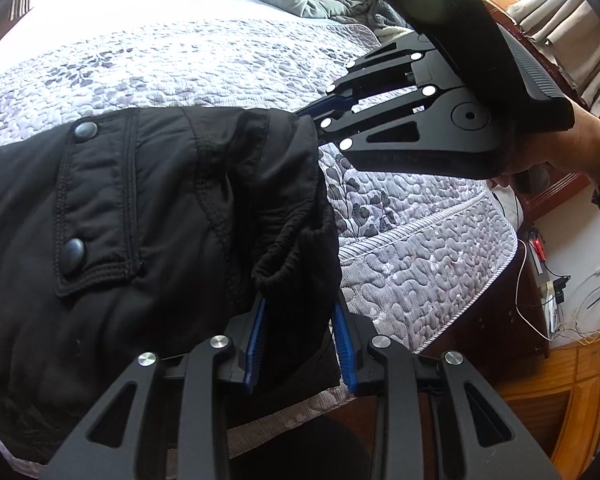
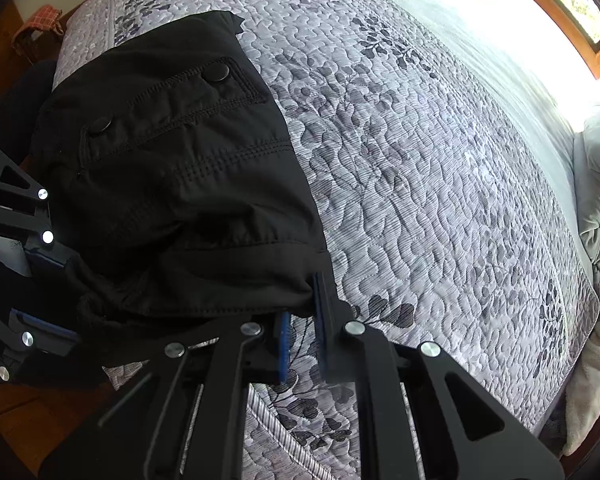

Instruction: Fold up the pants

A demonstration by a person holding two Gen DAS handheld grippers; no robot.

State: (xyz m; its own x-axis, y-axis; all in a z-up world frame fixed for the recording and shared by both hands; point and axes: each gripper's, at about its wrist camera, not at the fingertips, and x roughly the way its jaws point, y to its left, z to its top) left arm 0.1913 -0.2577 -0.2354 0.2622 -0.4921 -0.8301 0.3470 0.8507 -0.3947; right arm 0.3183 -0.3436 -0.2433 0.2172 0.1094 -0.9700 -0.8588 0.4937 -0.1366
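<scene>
**quiltfan:** So what's the setup here? Big bed with a grey leaf-print quilt, and the black pants bunched up near its foot corner, pocket flap with two snaps facing up.

**foldbot_dan:** Yep, the pants are on the quilt close to the mattress edge, already doubled over by the look of it. Each gripper has one end of the same edge, I'd guess so the fold lands square instead of sagging in the middle.

**quiltfan:** Are both actually gripping?

**foldbot_dan:** The left gripper is clamped on a thick wad of fabric, the gathered hem or waistband, so its blue pads stay apart a bit. The right gripper is pinched nearly closed on a thin corner of the pants. Both angle down toward the bed, probably laying the fold down.
</scene>
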